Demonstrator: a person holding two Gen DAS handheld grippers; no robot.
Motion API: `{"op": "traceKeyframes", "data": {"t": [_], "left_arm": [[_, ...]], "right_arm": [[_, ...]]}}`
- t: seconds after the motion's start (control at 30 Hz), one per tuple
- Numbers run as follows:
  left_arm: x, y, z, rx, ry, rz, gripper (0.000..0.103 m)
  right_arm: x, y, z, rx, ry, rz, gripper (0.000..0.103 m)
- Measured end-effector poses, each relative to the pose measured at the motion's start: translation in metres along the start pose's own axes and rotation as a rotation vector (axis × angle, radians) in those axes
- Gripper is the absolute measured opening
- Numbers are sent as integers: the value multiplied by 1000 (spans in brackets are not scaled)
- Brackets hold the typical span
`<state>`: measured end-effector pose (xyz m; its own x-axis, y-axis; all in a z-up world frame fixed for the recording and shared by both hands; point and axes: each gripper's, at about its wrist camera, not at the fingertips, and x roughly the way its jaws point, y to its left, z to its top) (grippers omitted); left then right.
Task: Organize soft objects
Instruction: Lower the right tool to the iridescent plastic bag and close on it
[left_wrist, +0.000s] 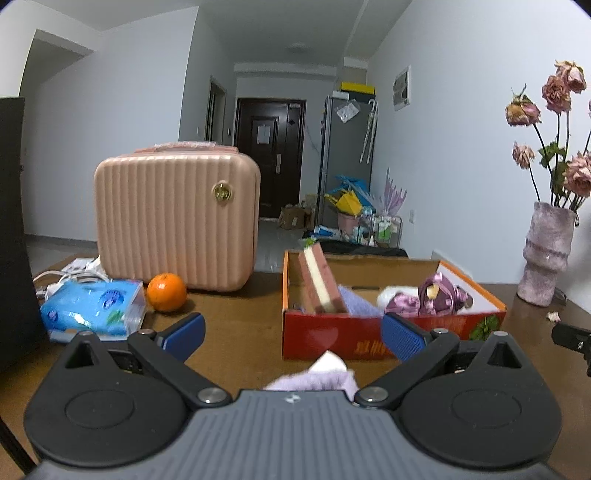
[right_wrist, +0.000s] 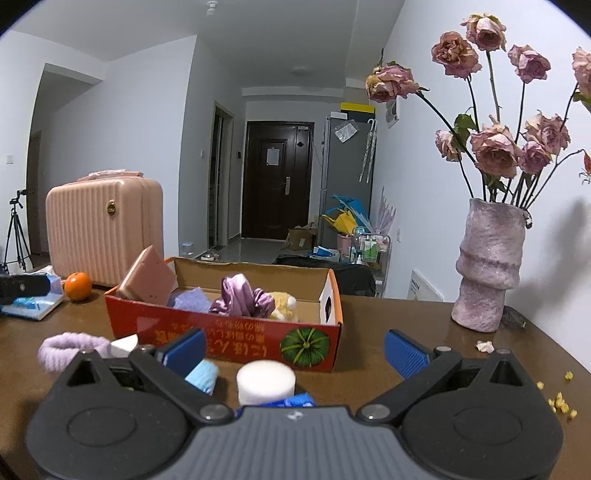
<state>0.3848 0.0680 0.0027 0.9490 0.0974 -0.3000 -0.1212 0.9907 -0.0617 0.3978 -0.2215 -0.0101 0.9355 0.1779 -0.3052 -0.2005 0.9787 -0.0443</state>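
Both grippers hover over the brown surface with fingers spread and nothing between them: left gripper, right gripper. The red box ahead holds a pink sponge, purple scrunchie and yellow plush. Near the right gripper lie a lilac band, blue roll and white sponge.

Yellow Chinese characters printed along the red front wall of the cardboard box, upside down in the right wrist view, too distorted to read letter by letter. A pumpkin picture beside them. Same yellow lettering glimpsed low on the box front in the left wrist view, mostly hidden. Small emblem on the round gold badge of the pink case, not legible. No other readable text.
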Motion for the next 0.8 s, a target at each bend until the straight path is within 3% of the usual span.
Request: {"op": "traceKeyframes", "data": {"t": [0.43,0.8], "left_arm": [[-46,5,-28,14,55,4,103],[-63,5,-43,21,81,-11,103]], "right_arm": [[-44,9,-31,16,33,13,103],[-33,34,-48,-5,108,41,103]]}}
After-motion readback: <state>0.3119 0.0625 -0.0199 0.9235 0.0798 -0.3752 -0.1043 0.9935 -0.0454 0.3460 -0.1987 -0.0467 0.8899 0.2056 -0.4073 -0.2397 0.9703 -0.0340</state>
